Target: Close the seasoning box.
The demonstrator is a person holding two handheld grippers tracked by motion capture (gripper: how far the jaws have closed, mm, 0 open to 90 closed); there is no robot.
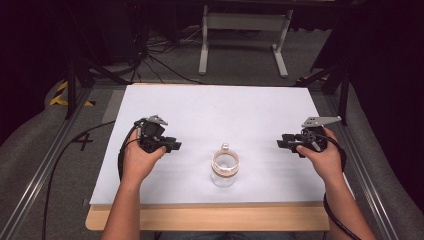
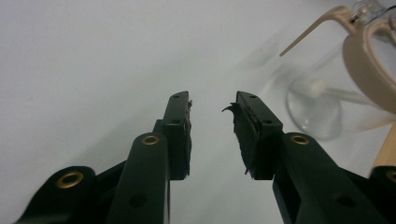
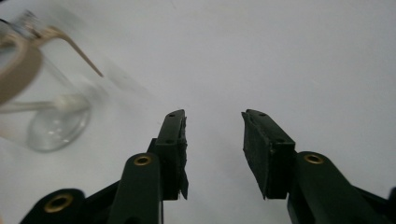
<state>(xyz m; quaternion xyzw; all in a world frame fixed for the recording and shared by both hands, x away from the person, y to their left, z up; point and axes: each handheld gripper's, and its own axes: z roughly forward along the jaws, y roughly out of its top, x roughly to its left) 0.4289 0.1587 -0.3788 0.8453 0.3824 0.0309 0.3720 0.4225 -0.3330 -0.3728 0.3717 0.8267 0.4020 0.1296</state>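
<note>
A dim room with grey carpet, loose black cables and the white legs of a stand lies behind a wooden worktop (image 1: 210, 220) covered by a white sheet (image 1: 215, 110). Near the front middle of the sheet stands a clear glass jar (image 1: 225, 170) with a pale beige wooden ring around its mouth and a small clear knob just behind the rim. In the left gripper view the clear glass jar (image 2: 322, 102) sits at the upper right, a thin beige stick reaching out from the ring and a white rod lying inside the glass. In the right gripper view the jar (image 3: 51, 116) is at the upper left, blurred, with the same stick and white rod visible.

The left gripper (image 1: 175, 146) rests in the person's left hand (image 1: 140, 160) to the left of the jar, pointing toward it, well apart from it. Its jaws (image 2: 212, 126) are spread apart with nothing between them.

The right gripper (image 1: 282, 142) is held in the right hand (image 1: 322, 160) to the right of the jar, also pointing inward, with a grey three-cornered plate on top. Its jaws (image 3: 212, 149) are released too, with bare white sheet in the gap.
</note>
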